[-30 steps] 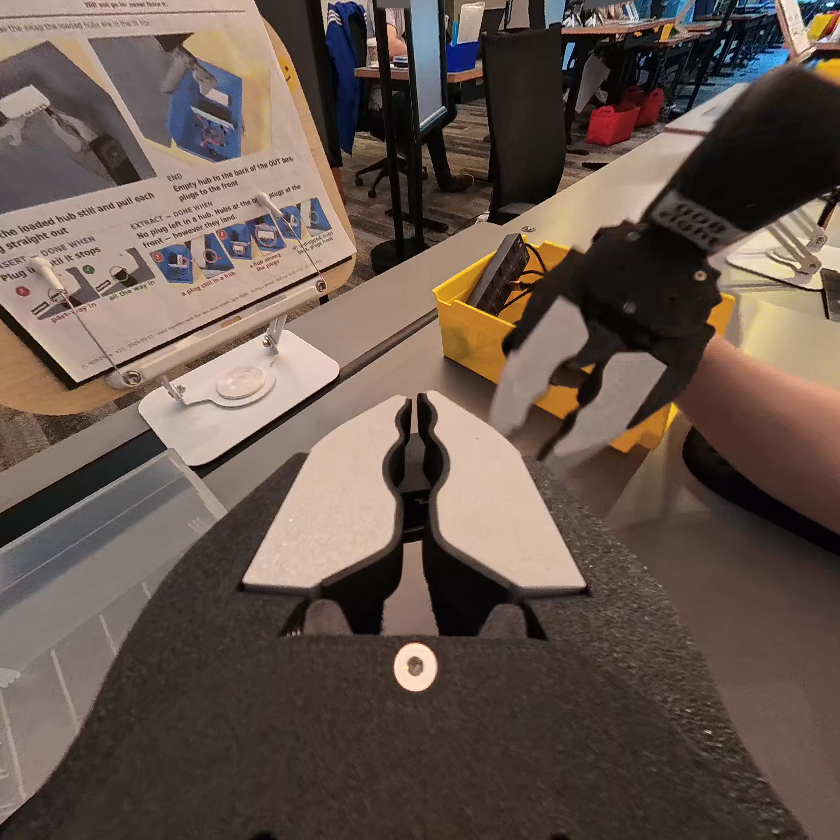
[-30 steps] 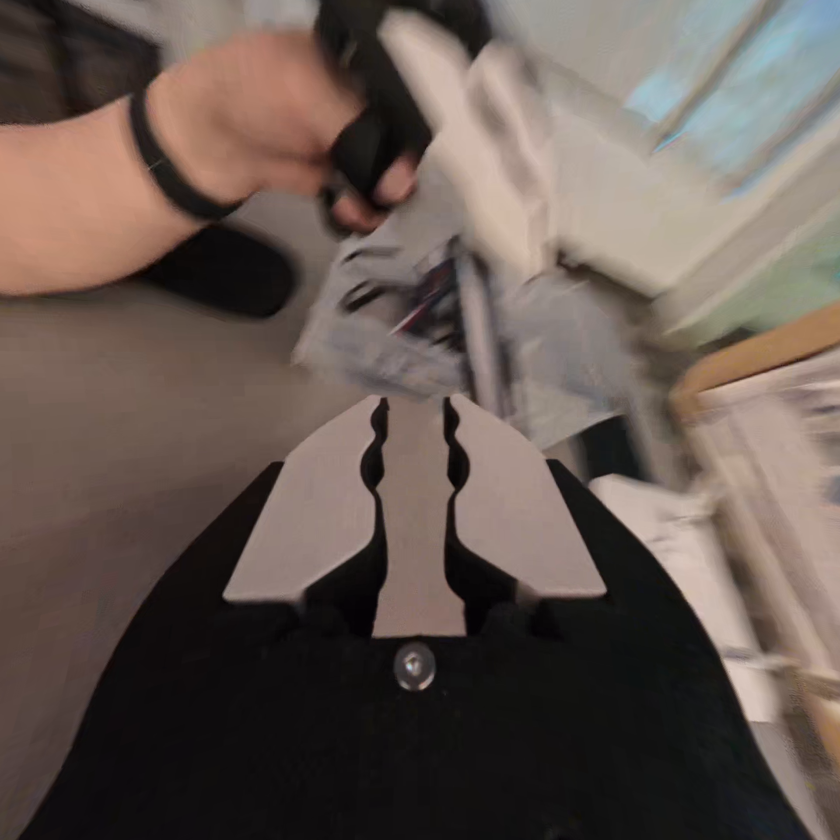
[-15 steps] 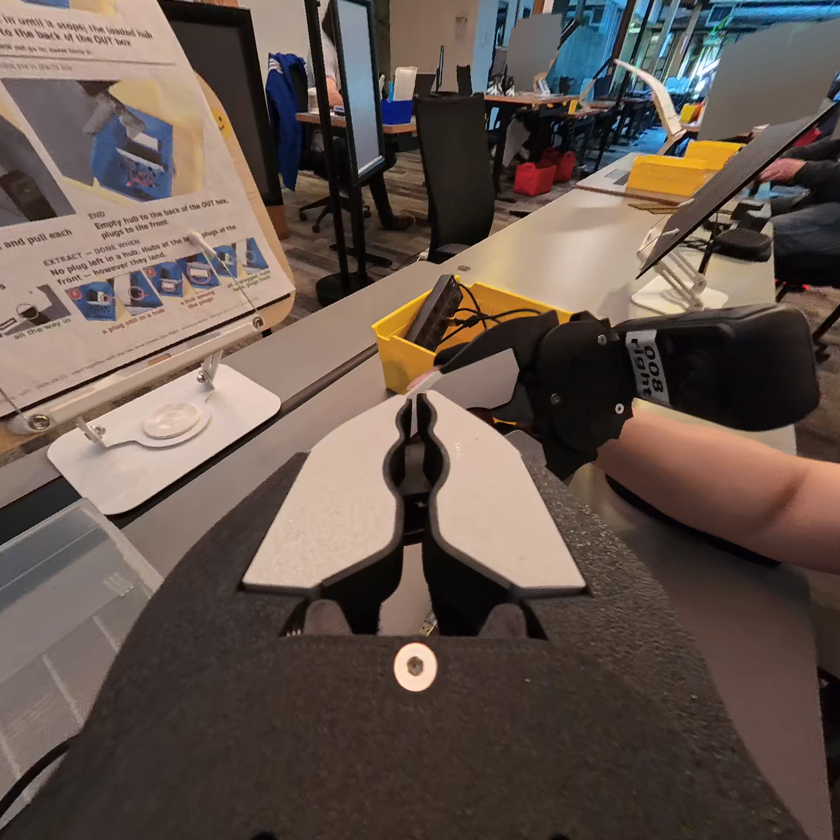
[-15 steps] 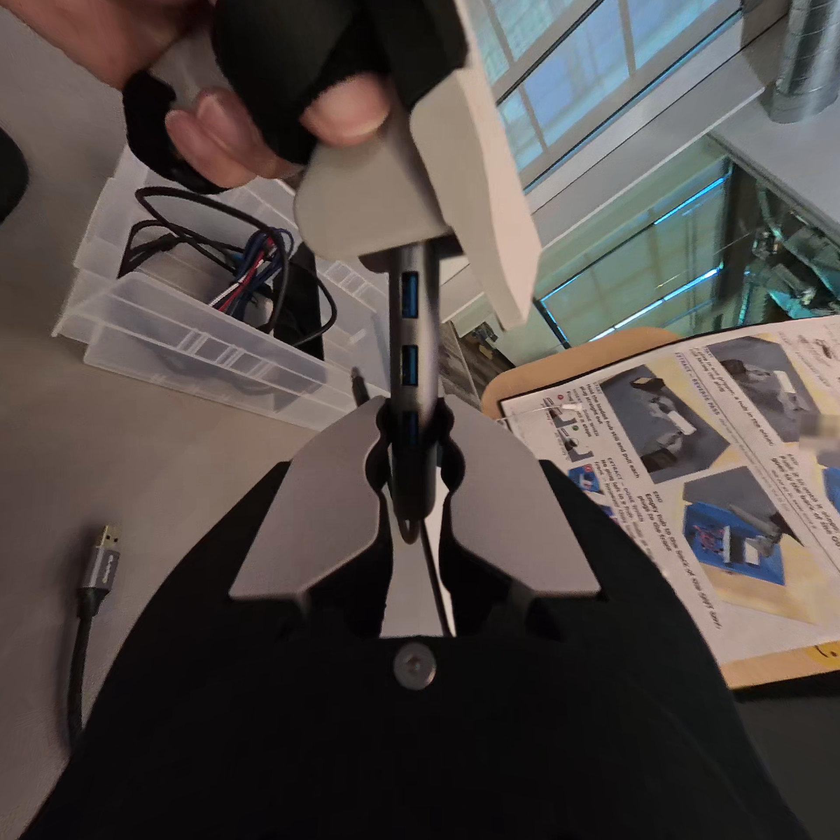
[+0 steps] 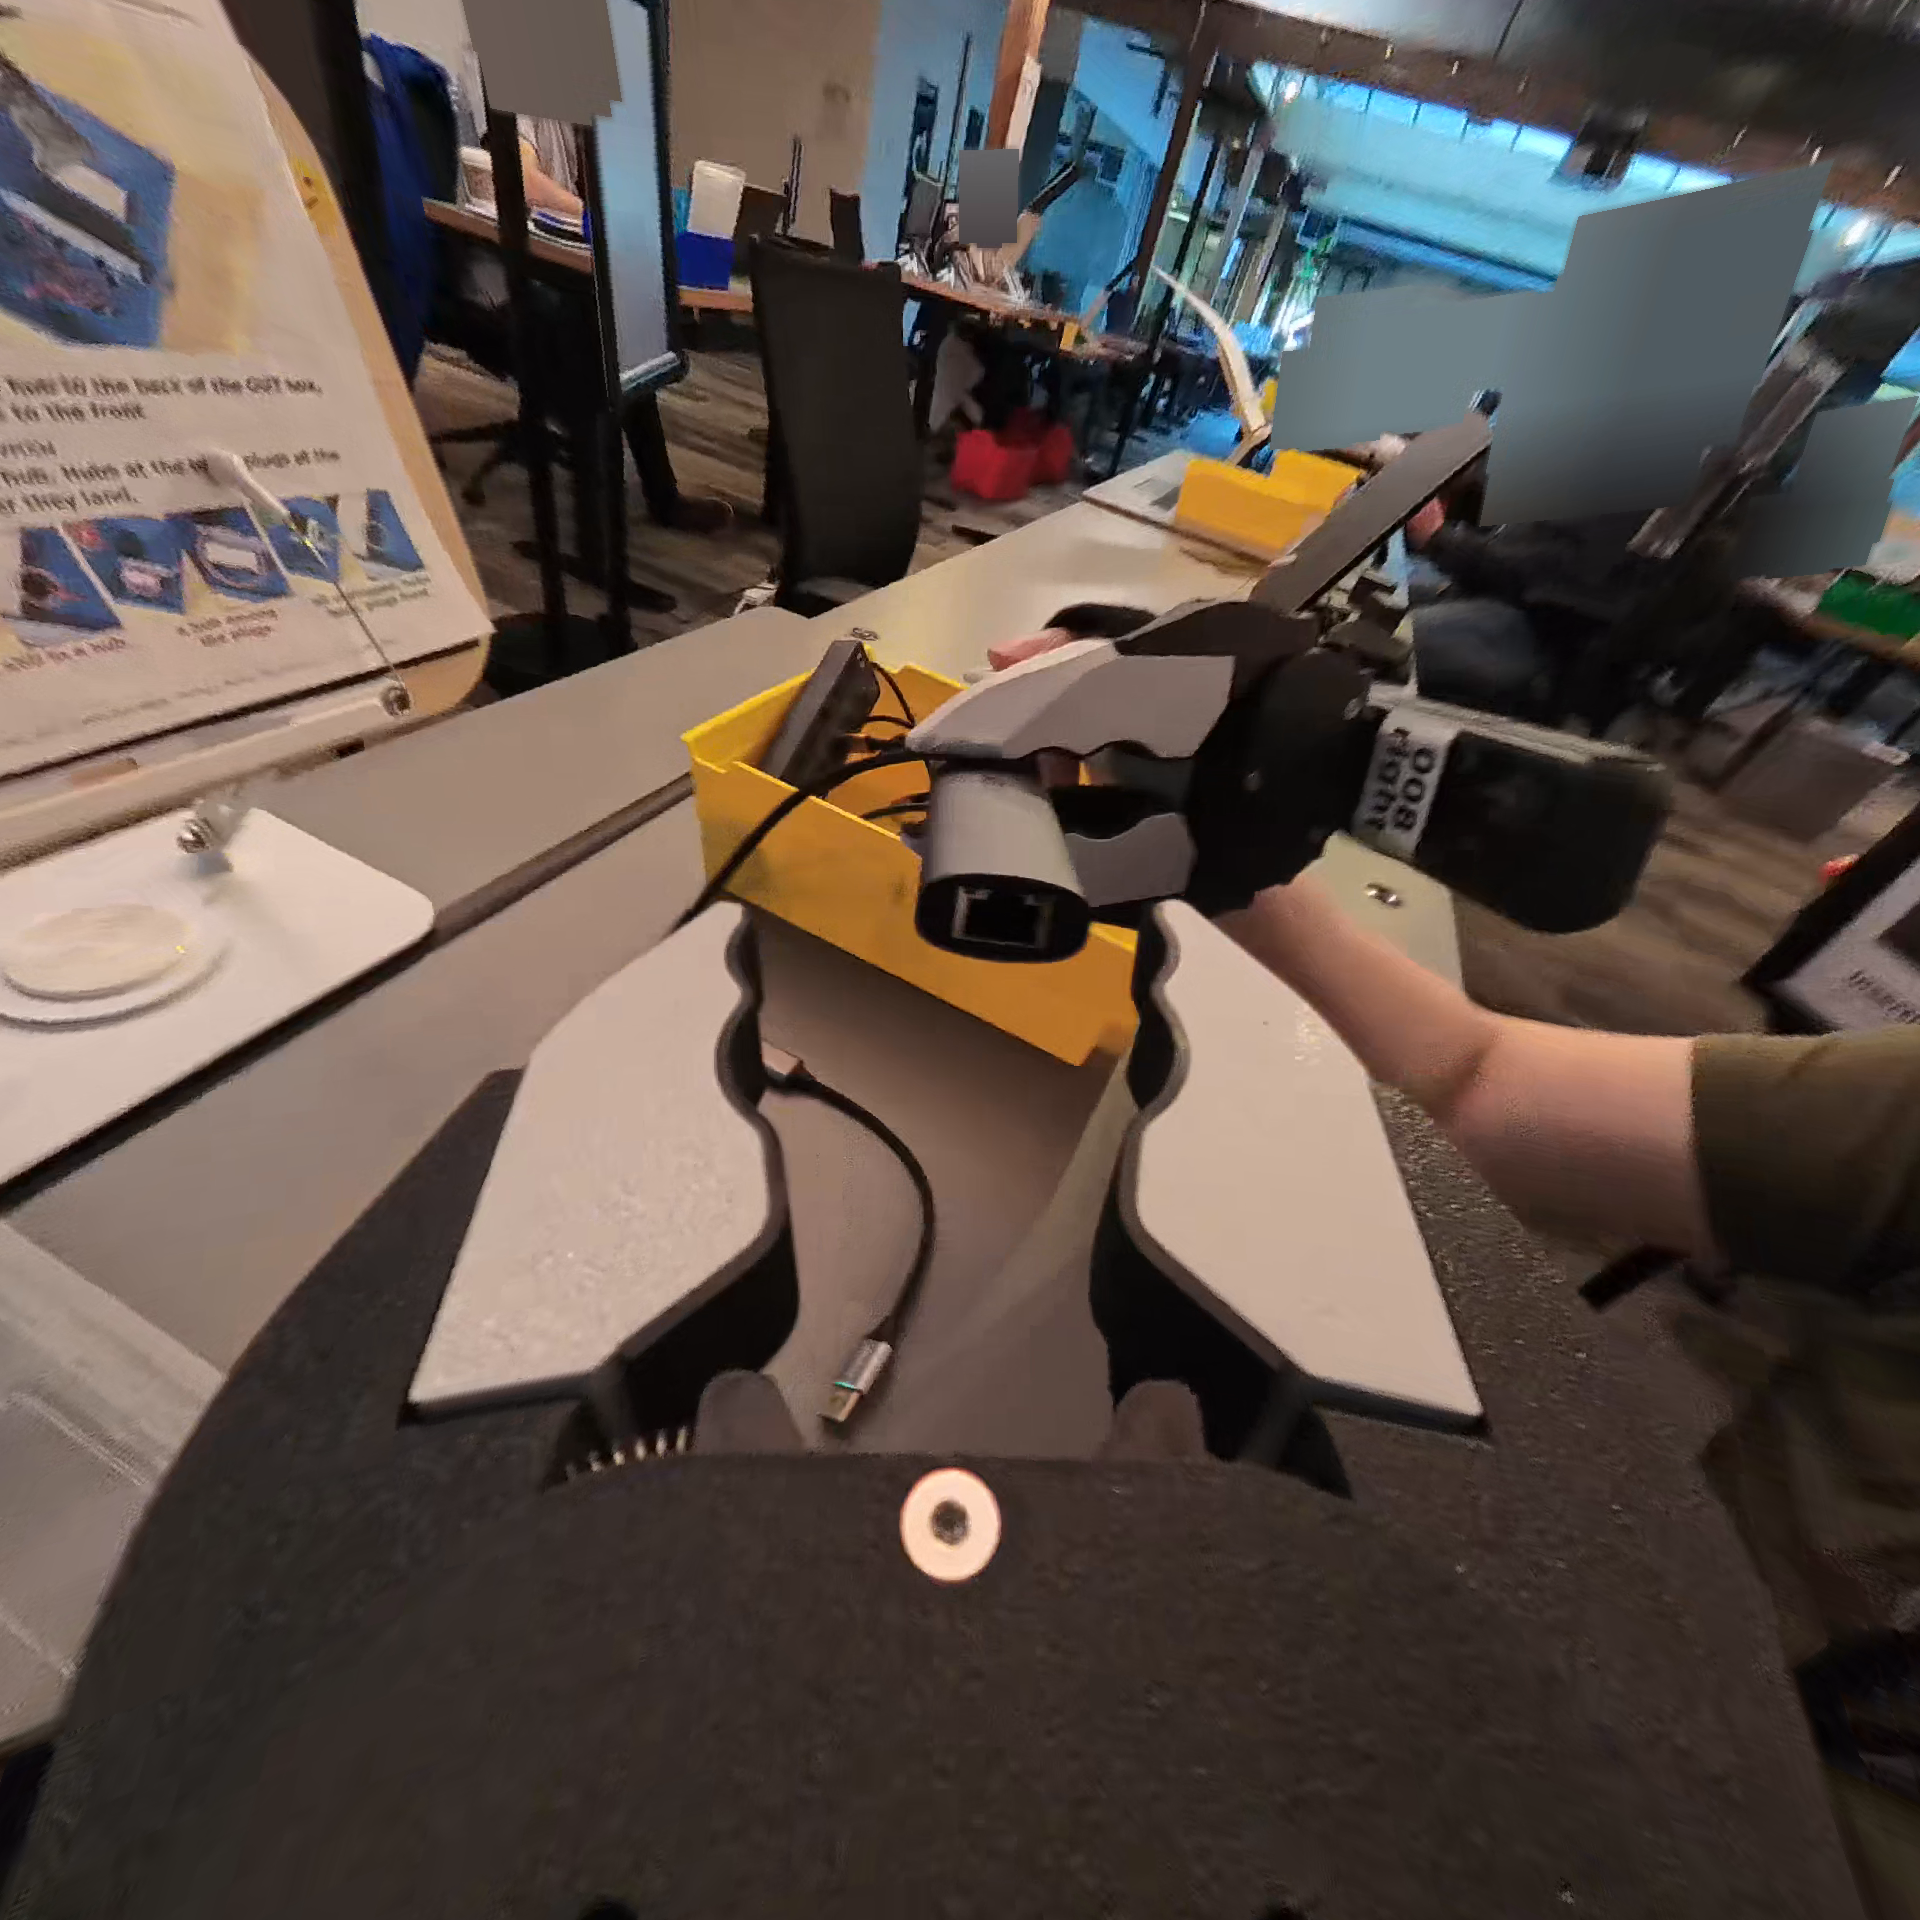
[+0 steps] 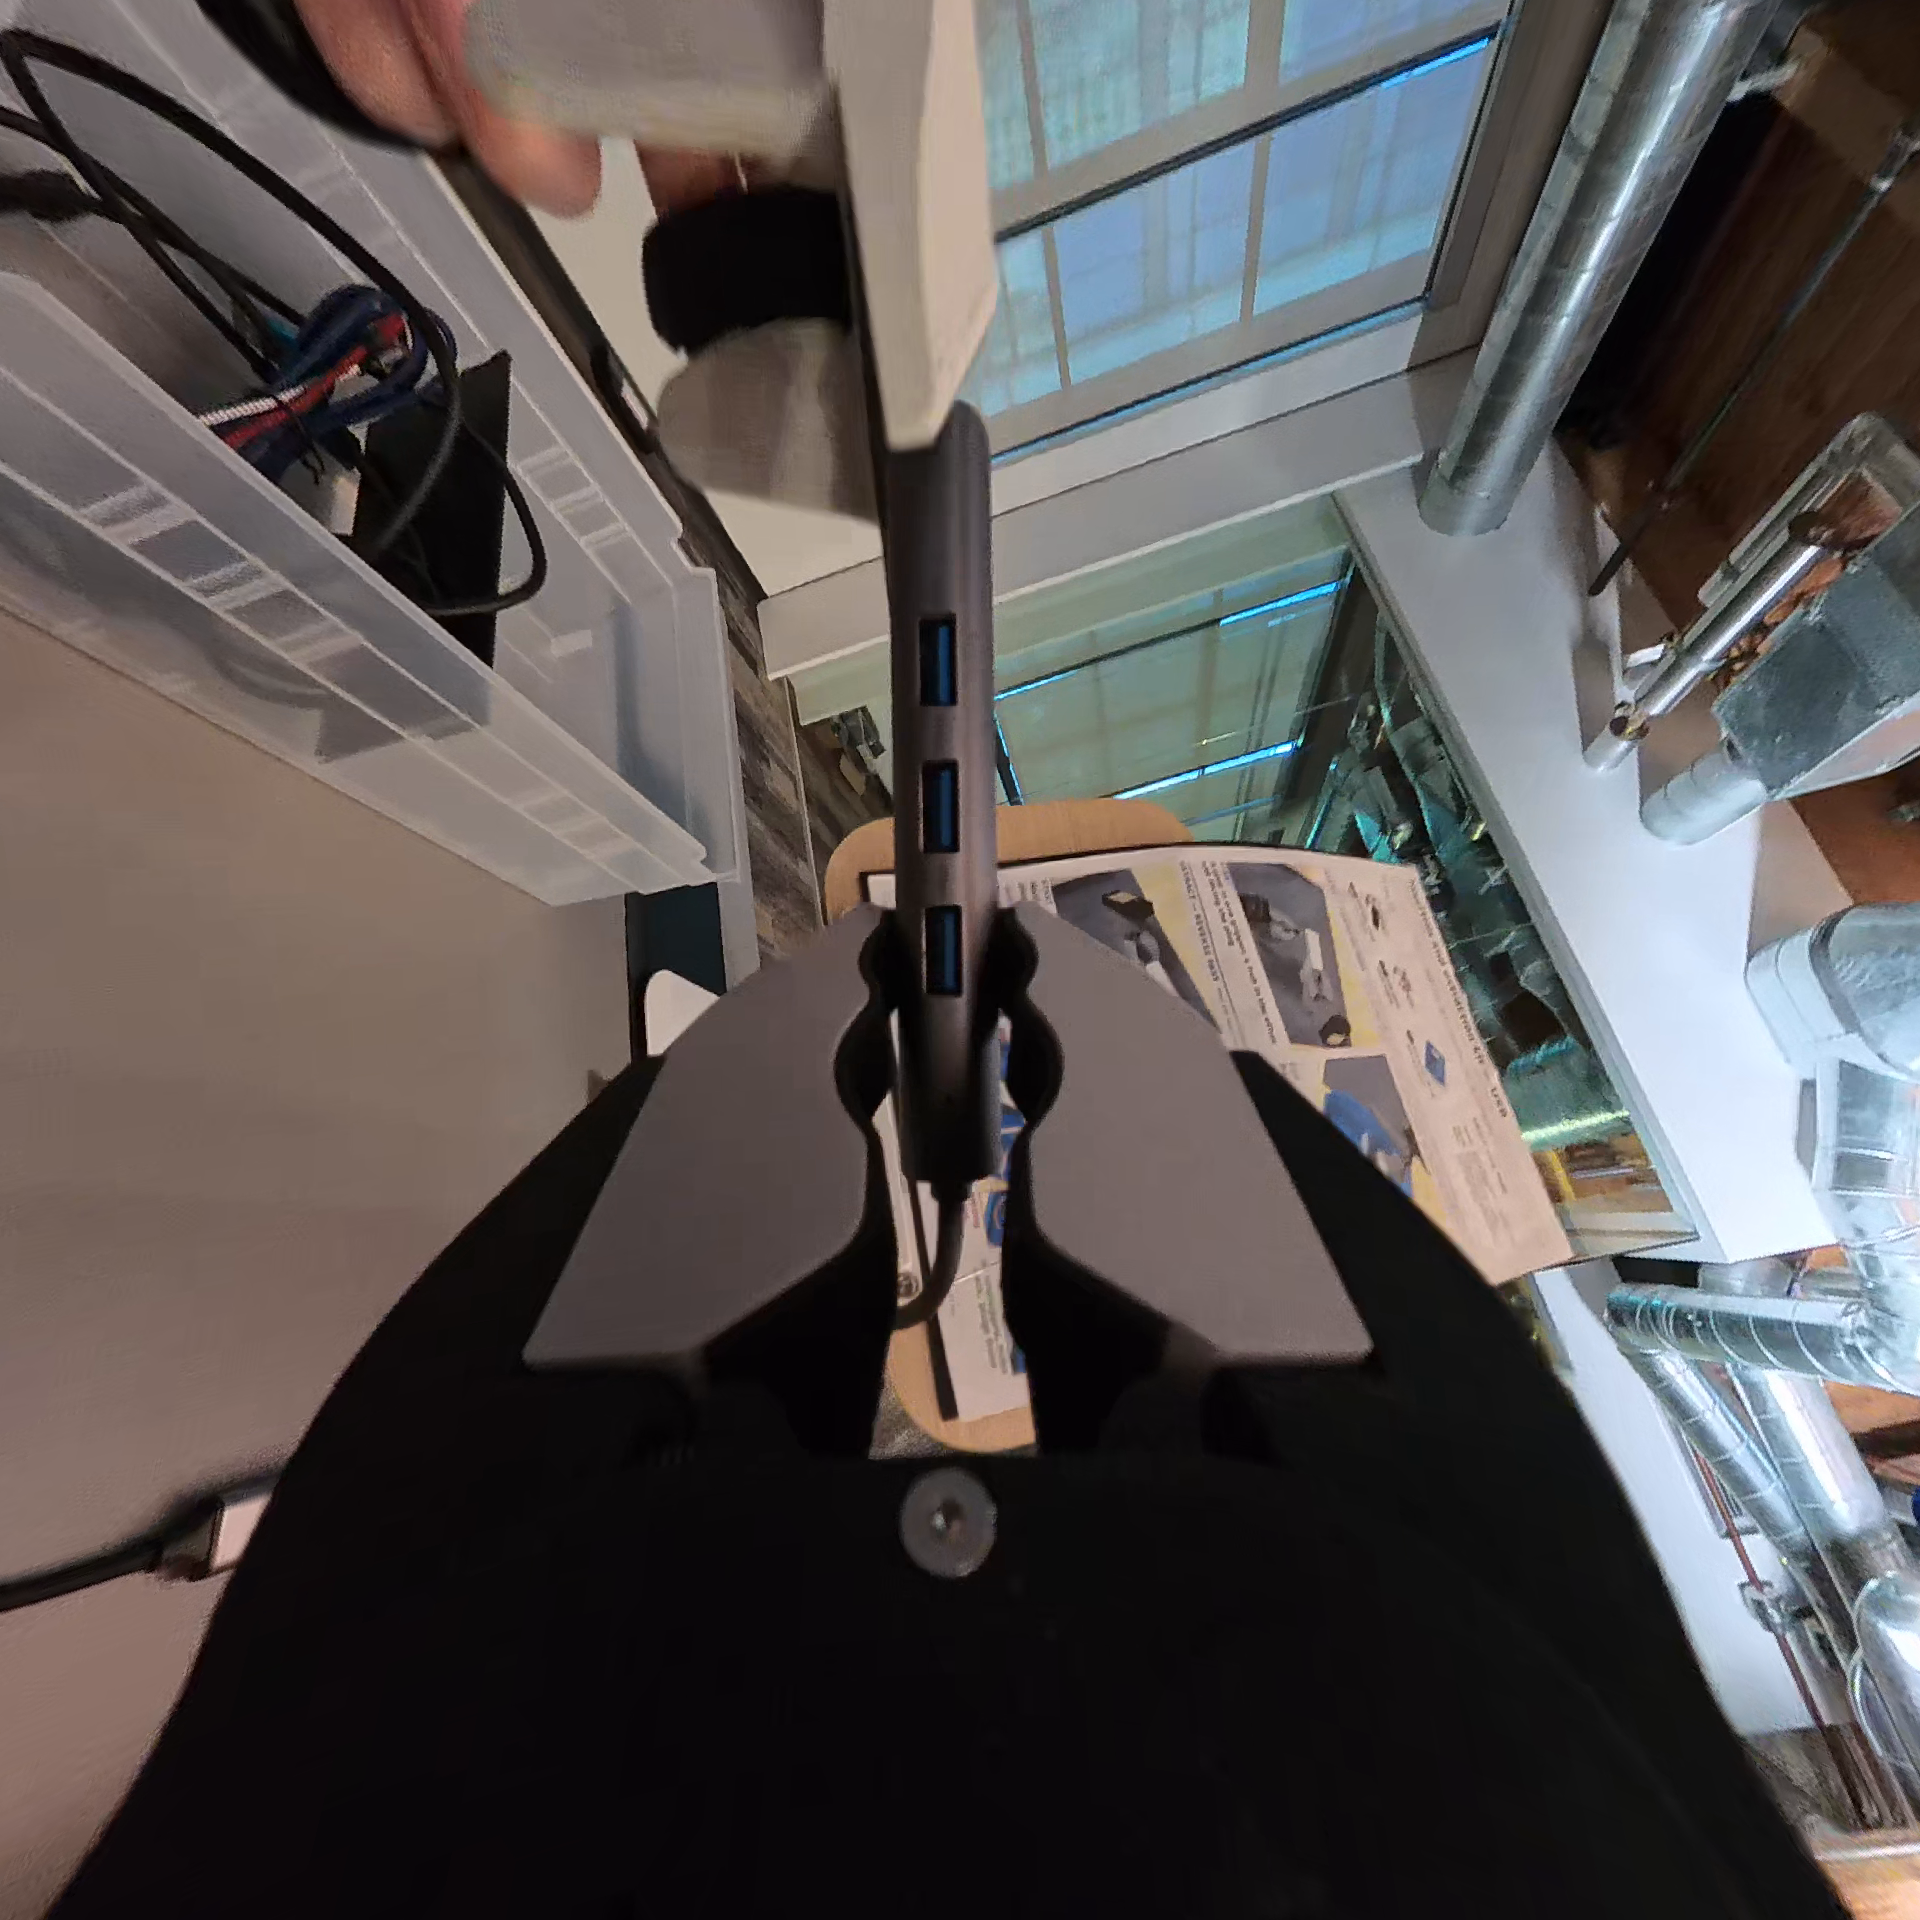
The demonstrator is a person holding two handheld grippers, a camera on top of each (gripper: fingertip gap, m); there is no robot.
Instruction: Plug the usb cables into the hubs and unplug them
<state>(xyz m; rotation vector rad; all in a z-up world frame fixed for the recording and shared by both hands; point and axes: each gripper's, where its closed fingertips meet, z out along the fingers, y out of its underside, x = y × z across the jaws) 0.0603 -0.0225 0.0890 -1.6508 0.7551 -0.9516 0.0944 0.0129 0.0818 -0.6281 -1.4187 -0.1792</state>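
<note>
1. Your right gripper point(image 6: 943, 925) is squeezed tight on the grey hub point(image 6: 940, 790), near the end where its thin black cord comes out.
2. The hub has three blue slots in a row (they face the right wrist camera), and its far end has a square hole point(image 5: 1003, 920) that faces the left wrist camera.
3. Your left gripper point(image 5: 943, 961) is wide open with nothing in it. The hub's far end sits just past its fingertips, up in the air.
4. The yellow bin point(image 5: 894, 894) is right behind the hub. A black hub point(image 5: 826, 707) leans in it with black cords.
5. A loose usb cable point(image 5: 894, 1195) lies on the grey table point(image 5: 540, 831) below the hub, with its silver plug point(image 5: 857, 1377) nearest your left hand.
6. A clear box point(image 6: 343, 634) with more cords sits on the table, across the hub from the yellow bin.
</note>
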